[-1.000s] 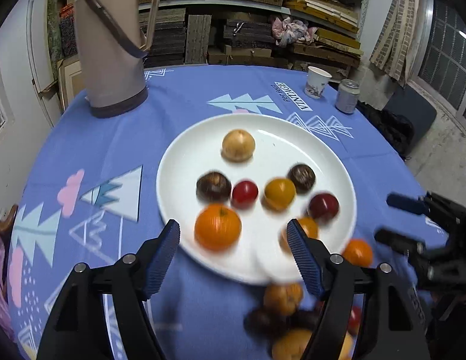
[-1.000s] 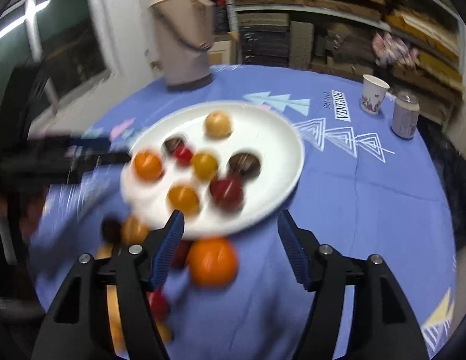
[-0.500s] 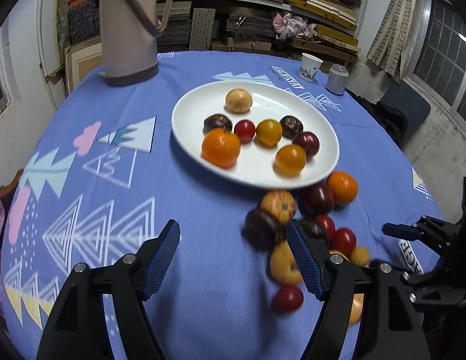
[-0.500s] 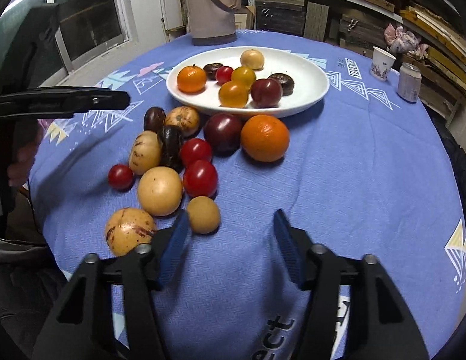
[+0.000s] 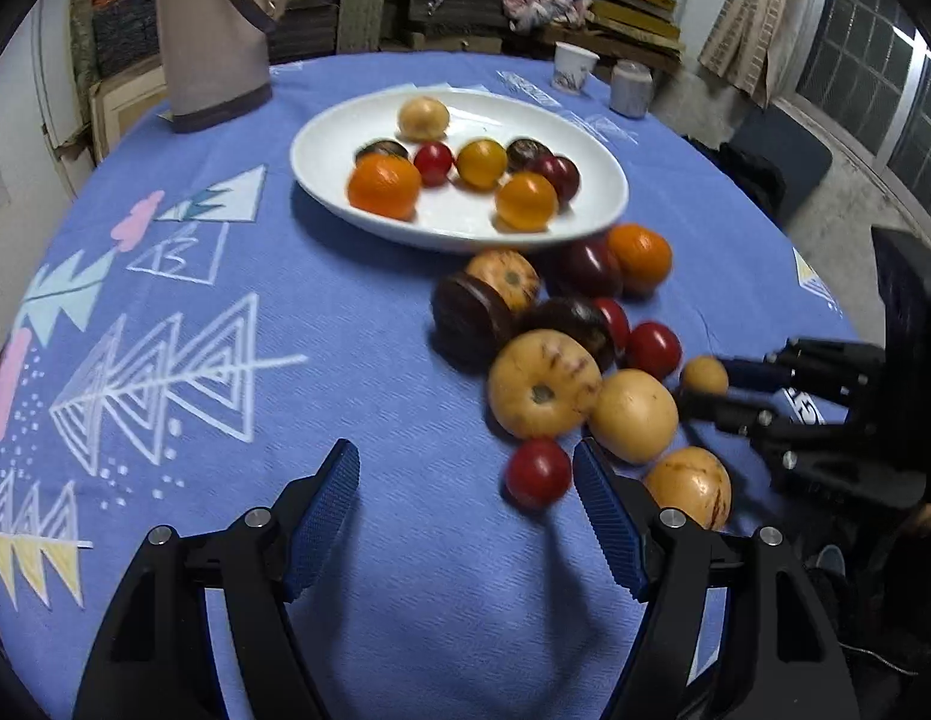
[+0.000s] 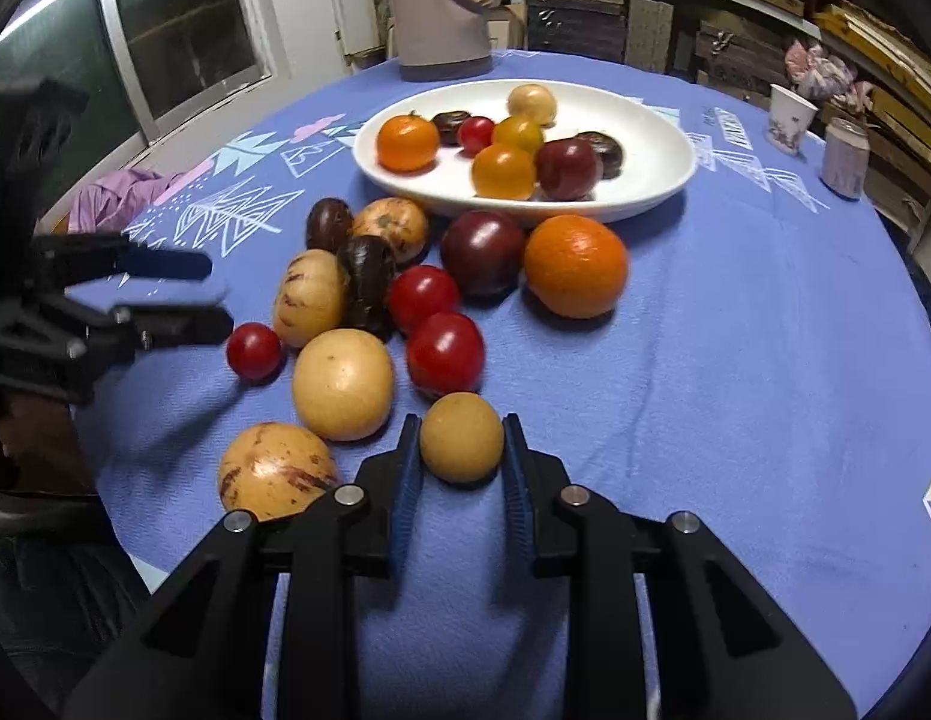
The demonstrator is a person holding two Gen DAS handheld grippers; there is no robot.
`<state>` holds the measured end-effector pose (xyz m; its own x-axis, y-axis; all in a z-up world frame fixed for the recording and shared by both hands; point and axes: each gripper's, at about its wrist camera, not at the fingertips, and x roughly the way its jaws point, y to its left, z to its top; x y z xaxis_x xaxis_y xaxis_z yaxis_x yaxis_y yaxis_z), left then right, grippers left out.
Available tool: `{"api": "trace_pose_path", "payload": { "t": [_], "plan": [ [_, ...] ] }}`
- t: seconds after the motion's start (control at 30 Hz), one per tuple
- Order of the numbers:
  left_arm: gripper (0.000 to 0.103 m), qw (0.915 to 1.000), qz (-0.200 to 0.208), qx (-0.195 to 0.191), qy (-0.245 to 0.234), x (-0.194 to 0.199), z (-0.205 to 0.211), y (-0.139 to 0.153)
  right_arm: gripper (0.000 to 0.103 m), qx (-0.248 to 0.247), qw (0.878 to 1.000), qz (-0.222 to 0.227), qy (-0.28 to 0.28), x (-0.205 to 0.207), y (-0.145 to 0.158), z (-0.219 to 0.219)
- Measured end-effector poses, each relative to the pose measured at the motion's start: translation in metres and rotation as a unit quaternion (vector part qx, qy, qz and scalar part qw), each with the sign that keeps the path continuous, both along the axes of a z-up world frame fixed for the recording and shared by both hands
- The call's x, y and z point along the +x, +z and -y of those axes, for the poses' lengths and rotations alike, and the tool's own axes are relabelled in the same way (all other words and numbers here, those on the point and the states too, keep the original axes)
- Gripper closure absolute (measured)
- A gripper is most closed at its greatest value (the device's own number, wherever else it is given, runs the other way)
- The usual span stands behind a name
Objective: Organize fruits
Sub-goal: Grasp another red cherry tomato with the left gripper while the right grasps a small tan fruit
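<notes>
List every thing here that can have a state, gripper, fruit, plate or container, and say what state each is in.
right gripper: shut on small tan fruit.
left gripper: open, empty.
small red tomato: on the cloth, just ahead of the left gripper.
white plate: holds eight fruits.
loose pile of fruit: on the cloth, off the plate.
thermos: upright.
paper cup: upright.

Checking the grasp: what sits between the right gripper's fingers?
A small tan fruit, flanked closely by both pads of the right gripper, plain in the right wrist view.
</notes>
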<state>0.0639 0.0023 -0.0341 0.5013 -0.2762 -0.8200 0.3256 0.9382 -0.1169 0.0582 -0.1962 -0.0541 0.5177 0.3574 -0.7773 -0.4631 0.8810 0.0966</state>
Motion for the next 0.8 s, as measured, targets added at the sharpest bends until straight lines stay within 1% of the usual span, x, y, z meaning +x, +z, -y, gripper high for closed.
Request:
{"api": "trace_pose_path", "payload": {
  "t": [0.27,0.33,0.37,0.4,0.43,0.47,0.5,0.53,0.6,0.67,0.8],
  "plan": [
    [0.031,0.9996,-0.018,0.009,-0.019,-0.001,0.016,-0.013,0.077,0.011,1.000,0.006,-0.010,-0.003,0.006,0.011],
    [0.039,0.9991,-0.034,0.009,-0.022,0.002,0.018,-0.021,0.077,0.010,1.000,0.002,-0.014,-0.003,0.004,0.011],
    [0.039,0.9995,-0.022,0.012,-0.022,0.001,0.018,-0.021,0.077,0.007,1.000,0.002,-0.016,-0.002,0.003,0.012],
    [0.041,0.9995,-0.021,0.014,-0.021,0.001,0.018,-0.022,0.077,0.008,1.000,0.001,-0.016,-0.002,0.002,0.011],
    [0.051,0.9996,-0.016,0.015,-0.018,0.001,0.017,-0.022,0.077,0.009,1.000,0.000,-0.016,-0.003,0.002,0.011],
    [0.056,0.9997,-0.014,0.014,-0.016,0.002,0.016,-0.022,0.077,0.009,1.000,0.000,-0.017,-0.003,0.002,0.011],
    [0.073,0.9997,-0.012,0.014,-0.013,0.003,0.015,-0.021,0.077,0.009,1.000,0.000,-0.017,-0.003,0.002,0.011],
    [0.078,0.9998,-0.010,0.017,-0.009,0.005,0.013,-0.022,0.077,0.011,1.000,0.000,-0.018,-0.003,0.002,0.011],
    [0.078,0.9998,-0.011,0.012,-0.010,0.006,0.010,-0.021,0.077,0.012,1.000,0.000,-0.023,-0.002,0.003,0.013],
    [0.078,0.9998,-0.009,0.019,-0.008,0.005,0.010,-0.020,0.077,0.011,1.000,0.000,-0.029,-0.002,0.004,0.015],
    [0.078,0.9998,0.003,0.019,0.005,0.004,0.002,-0.008,0.077,0.014,0.999,0.011,-0.032,-0.004,0.013,0.018]
  ]
}}
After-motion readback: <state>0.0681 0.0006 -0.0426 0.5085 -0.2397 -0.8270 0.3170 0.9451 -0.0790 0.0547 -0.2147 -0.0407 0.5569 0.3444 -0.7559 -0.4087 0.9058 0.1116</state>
